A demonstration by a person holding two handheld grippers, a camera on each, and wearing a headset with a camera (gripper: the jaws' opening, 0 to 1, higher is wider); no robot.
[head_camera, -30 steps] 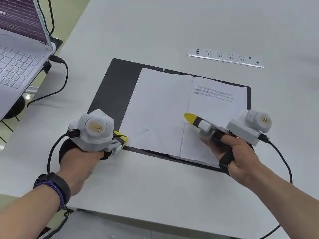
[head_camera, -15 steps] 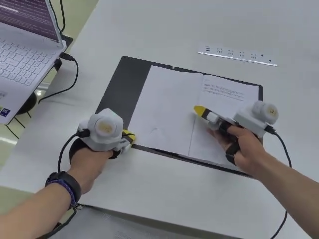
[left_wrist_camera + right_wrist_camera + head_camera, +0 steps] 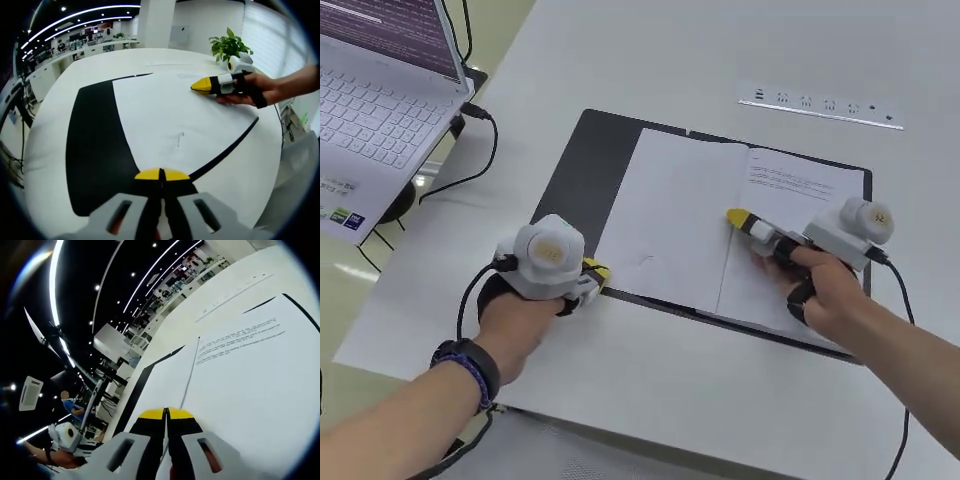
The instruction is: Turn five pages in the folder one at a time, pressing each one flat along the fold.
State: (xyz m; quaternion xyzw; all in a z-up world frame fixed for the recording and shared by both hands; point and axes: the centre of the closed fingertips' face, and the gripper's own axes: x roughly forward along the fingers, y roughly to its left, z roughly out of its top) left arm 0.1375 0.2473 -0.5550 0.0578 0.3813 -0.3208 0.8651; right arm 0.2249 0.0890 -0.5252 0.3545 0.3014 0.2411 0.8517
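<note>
1. Black folder (image 3: 575, 170) lies open on the white table (image 3: 650, 60), with a blank leaf (image 3: 670, 215) spread to the left and a printed page (image 3: 805, 195) to the right.
2. We see the right gripper (image 3: 736, 217), jaws closed and empty, with its yellow tip at the fold (image 3: 725, 270), about midway along.
3. The left gripper (image 3: 599, 271), jaws likewise closed on nothing, rests at the leaf's near left corner.
4. We judge the pressing step to be in hand. Next, the tip should run along the fold, then lift the printed page's edge.
</note>
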